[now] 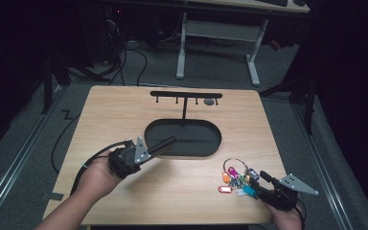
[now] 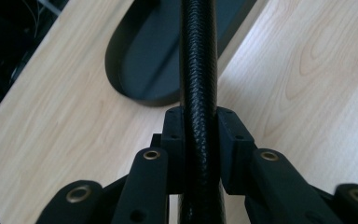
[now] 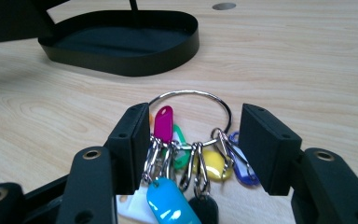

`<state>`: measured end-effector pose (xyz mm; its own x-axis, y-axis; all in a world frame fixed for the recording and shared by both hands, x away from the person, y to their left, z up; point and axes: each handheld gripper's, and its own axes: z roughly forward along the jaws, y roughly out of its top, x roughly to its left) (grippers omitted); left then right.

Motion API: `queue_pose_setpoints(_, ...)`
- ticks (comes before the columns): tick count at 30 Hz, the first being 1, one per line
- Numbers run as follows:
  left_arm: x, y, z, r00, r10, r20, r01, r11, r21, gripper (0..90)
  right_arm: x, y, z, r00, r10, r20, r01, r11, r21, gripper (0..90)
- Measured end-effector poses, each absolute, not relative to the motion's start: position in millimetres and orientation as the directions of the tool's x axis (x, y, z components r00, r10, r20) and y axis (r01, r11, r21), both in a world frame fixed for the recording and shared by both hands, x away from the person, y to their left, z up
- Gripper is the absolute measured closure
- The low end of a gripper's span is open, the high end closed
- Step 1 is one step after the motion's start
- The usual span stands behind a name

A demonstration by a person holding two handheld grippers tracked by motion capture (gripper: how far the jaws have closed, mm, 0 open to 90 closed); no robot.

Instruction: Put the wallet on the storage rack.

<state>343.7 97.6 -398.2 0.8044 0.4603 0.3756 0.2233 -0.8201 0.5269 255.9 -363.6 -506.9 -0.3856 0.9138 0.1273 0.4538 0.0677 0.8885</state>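
1. The left tongs hang over the middle of the tabletop, at the near-left edge of the black oval tray.
2. Their jaws are clamped on a black textured rod; in the left gripper view the rod runs straight up between the two pads, which press on it from both sides.
3. In the high view the rod shows as a short dark bar that points from the left tongs out over the tray's near-left rim.
4. The tray belongs to a black stand: a thin post rises from its far side and carries a crossbar with small hooks below it.
5. A small dark round spot lies on the tabletop just past the right end of the crossbar.
6. The right tongs sit low at the near-right part of the tabletop, with their jaws apart.
7. A bunch of coloured key tags on a metal ring lies on the tabletop at the near right, to the right of the tray and apart from it.
8. In the right gripper view the bunch lies between the open pads; the left pad stands just beside the tags' clips, though I cannot tell if it touches them, and the right pad stands clear of the ring.
9. The pink tag, the yellow tag and the light blue tag show plainly there.
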Motion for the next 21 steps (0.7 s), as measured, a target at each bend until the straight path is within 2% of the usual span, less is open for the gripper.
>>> queue_pose_setpoints(10,361.5,70.4,-388.0,0.794,0.418,0.441,0.144,-0.835,0.531,75.5,242.2,-375.8,-510.5,-0.355,0.925,0.135,0.465,0.049,0.884,44.0)
queue_pose_setpoints(21,380.8,44.3,-392.6,0.802,0.339,0.492,0.067,-0.870,0.488,75.4,240.0,-377.2,-509.9,-0.356,0.925,0.132,0.462,0.051,0.885,44.1)
